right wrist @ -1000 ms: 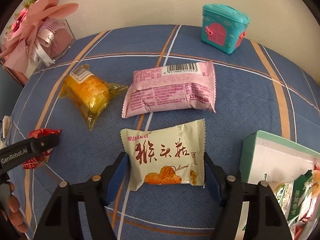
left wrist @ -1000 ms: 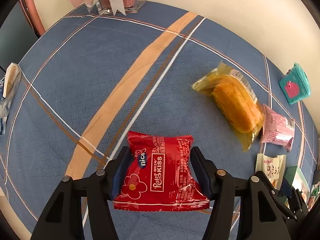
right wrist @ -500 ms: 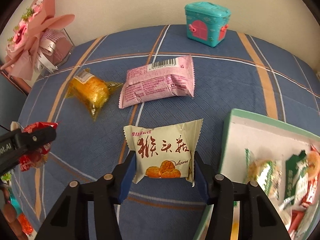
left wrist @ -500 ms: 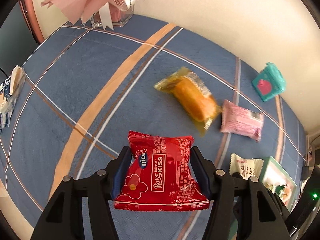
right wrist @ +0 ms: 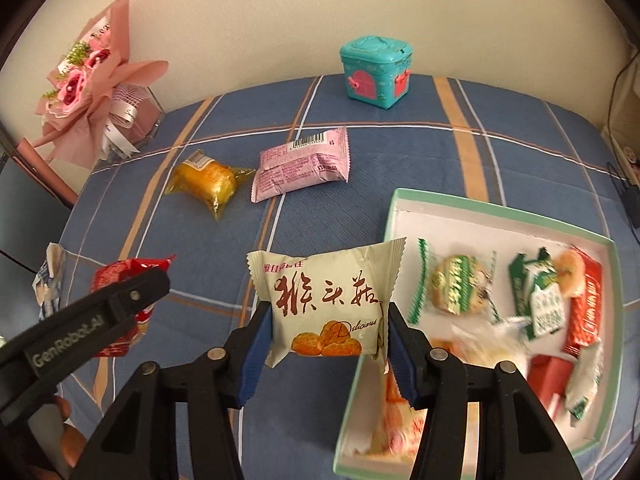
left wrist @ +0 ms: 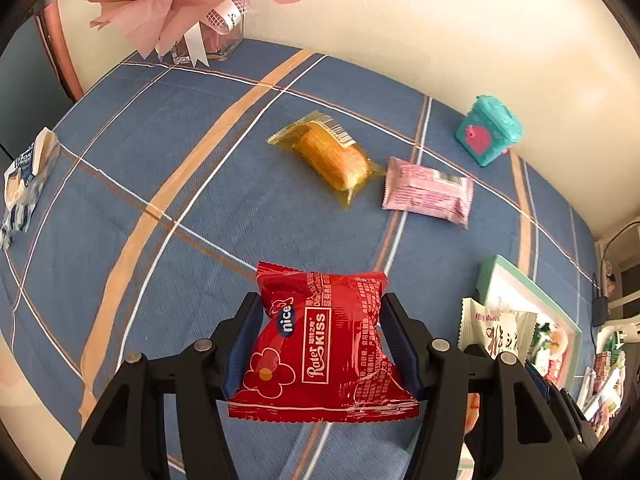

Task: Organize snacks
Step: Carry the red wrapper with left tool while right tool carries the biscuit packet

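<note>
Your mint-rimmed white cardboard box (right wrist: 496, 216) of snacks now sits much nearer than a second ago. Your right gripper (right wrist: 326, 344) has just closed, pinching the cream foil biscuit packet (right wrist: 326, 300) upright above the blue plaid tablecloth (right wrist: 224, 208). Your left gripper (left wrist: 320, 344) clamps the red foil snack packet (left wrist: 320, 340), long axis running away from you, raised off the cloth.

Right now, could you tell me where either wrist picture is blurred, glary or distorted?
Left wrist view: sharp; the fisheye bends the blue plaid tablecloth's stripes, dark corners, mild sheen on the red Ratet Kiss packet. Right wrist view: the cream snack packet is crisp, but the near end of the green-rimmed snack box is smeared with motion blur; the wall is bright, without glare.
</note>
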The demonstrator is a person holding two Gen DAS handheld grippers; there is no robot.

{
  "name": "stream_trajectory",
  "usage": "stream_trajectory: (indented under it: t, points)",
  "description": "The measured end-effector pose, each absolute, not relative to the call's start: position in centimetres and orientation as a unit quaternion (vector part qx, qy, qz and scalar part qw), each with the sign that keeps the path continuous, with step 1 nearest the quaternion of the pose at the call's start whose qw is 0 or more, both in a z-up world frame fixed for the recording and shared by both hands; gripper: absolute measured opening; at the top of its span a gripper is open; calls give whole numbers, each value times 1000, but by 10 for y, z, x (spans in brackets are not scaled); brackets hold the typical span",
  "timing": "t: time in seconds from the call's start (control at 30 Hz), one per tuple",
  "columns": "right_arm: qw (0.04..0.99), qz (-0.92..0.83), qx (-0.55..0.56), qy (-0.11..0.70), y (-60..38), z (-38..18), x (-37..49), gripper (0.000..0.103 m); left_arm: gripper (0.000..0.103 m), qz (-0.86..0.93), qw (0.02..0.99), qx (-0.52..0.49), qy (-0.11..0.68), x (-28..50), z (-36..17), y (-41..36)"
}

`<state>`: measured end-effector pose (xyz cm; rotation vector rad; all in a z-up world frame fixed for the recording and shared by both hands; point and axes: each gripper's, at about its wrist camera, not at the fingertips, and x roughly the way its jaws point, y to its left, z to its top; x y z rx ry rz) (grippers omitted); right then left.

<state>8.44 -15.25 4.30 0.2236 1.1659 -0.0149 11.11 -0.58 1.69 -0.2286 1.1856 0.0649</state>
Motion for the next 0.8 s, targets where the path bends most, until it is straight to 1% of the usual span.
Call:
stream_trajectory:
  t: [0.43, 0.8]
  points:
    - [843, -9, 118, 525, -168, 71, 40, 57, 62, 25, 842, -110, 528, 83, 35, -30]
    - [847, -26, 127, 516, -185, 77, 37, 57, 62, 28, 844, -98, 526, 80, 34, -48]
